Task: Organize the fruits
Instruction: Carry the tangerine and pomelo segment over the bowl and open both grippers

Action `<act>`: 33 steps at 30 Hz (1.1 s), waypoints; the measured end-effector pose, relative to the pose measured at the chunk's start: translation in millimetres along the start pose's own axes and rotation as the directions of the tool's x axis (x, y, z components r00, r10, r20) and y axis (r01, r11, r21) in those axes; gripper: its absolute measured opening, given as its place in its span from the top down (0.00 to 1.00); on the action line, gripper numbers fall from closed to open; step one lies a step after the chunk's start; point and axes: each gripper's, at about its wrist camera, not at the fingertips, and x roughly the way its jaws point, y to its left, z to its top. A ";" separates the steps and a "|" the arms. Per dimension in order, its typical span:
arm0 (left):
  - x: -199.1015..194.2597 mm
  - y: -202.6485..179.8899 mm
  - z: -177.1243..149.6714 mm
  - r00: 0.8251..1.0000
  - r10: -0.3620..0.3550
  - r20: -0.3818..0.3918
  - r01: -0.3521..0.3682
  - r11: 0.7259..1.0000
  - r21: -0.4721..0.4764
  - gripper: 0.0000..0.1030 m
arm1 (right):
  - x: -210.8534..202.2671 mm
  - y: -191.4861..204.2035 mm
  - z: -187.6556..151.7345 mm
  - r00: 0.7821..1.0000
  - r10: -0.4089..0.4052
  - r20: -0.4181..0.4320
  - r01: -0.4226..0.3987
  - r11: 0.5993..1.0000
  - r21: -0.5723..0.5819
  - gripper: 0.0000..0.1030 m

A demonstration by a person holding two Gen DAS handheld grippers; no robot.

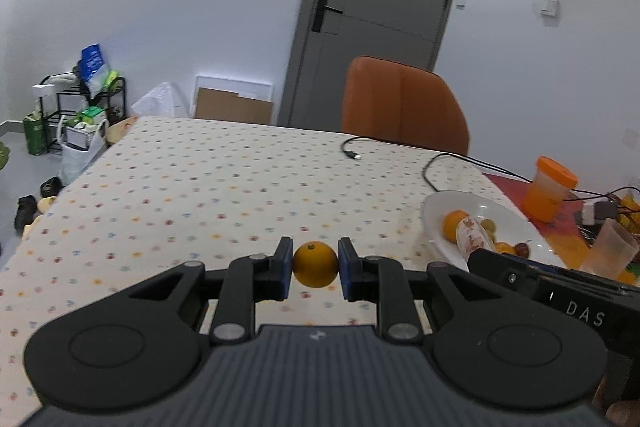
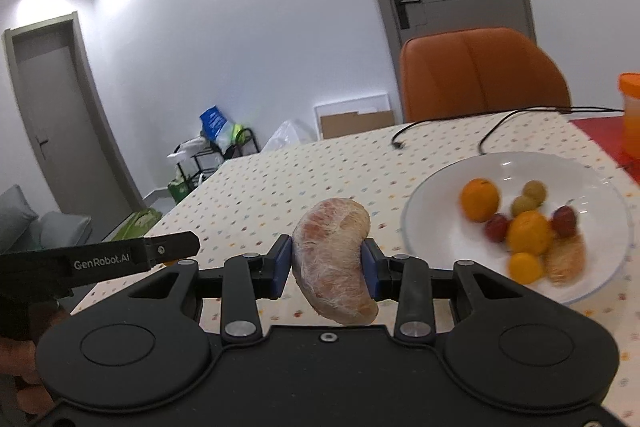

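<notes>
1. The left gripper is clenched on a small orange, its blue pads pressed against the fruit's two sides, holding it clear above the dotted tablecloth.
2. The right gripper grasps a peeled pomelo segment, which stands roughly upright between the pads and juts above and below them.
3. A white plate sits on the table to the right of both grippers, near the red mat.
4. On the plate lie oranges, two green grapes, red grapes and another pomelo piece, all blurred.
5. A black cable lies on the cloth beyond the plate, before an orange chair.
6. An orange-lidded jar stands far right.
</notes>
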 end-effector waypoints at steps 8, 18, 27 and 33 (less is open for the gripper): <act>11.9 -32.2 -2.4 0.998 -0.053 -0.013 0.054 0.998 0.030 0.79 | -18.0 -31.1 0.6 0.996 -0.082 0.022 0.082 0.996 0.032 0.66; 26.9 -56.7 -5.2 0.996 -0.089 -0.032 0.090 0.995 0.041 0.79 | -26.6 -71.4 -2.0 0.988 -0.152 0.008 0.151 0.986 0.075 0.66; 42.1 -70.3 -5.2 0.993 -0.107 -0.049 0.110 0.993 0.054 0.79 | -29.0 -96.5 -2.3 0.983 -0.185 -0.014 0.185 0.977 0.103 0.66; 53.5 -73.8 -5.6 0.992 -0.106 -0.065 0.110 0.992 0.057 0.79 | -21.7 -108.1 -1.9 0.981 -0.193 -0.035 0.195 0.973 0.122 0.66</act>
